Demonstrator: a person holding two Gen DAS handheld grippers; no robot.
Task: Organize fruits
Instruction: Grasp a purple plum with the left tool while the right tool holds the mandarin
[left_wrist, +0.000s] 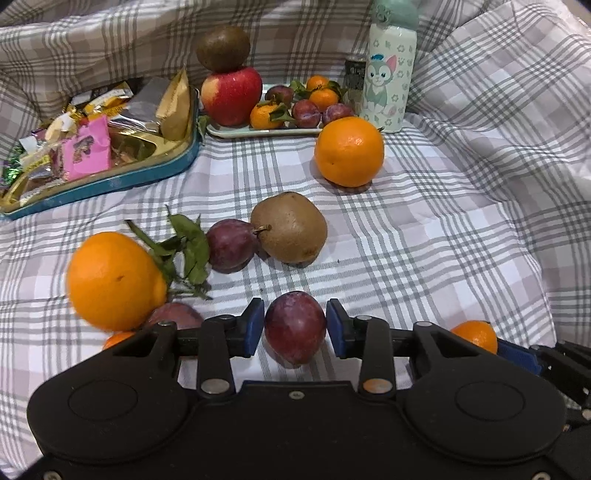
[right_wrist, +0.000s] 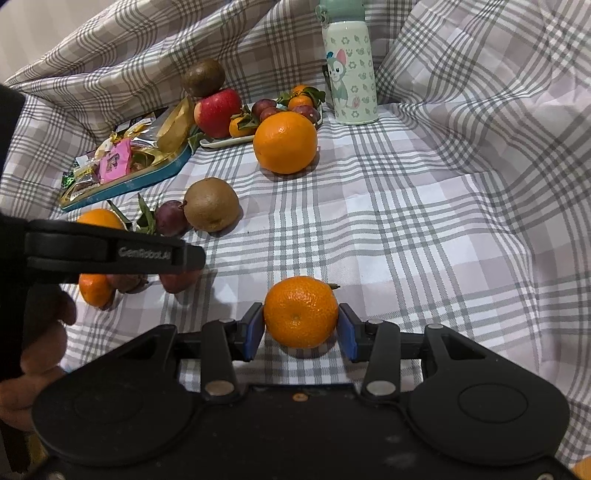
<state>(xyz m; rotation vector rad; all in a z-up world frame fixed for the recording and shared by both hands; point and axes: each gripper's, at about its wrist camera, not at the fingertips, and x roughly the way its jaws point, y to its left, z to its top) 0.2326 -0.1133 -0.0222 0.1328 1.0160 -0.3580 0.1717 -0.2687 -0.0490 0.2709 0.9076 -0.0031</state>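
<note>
Left gripper (left_wrist: 295, 326): blue pads pinching smooth purple plum (left_wrist: 295, 326) low over cloth. Right gripper (right_wrist: 301, 328): pads clamped on dimpled mandarin (right_wrist: 301, 312). "GenRobot.AI" readable on left gripper's black arm in right view. Surface: rumpled grey-white plaid cloth (left_wrist: 424, 229), draped up behind. Fuzzy kiwi (left_wrist: 290, 227) touching another plum mid-cloth. Pale fruit tray (left_wrist: 258, 132) at back, near cartoon-cat bottle (left_wrist: 388, 77); teal snack tin (left_wrist: 110, 181) at left.

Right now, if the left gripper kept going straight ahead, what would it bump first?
The left gripper already has a plum between its pads. Beyond it, probably the brown kiwi, though depth is unclear.
</note>
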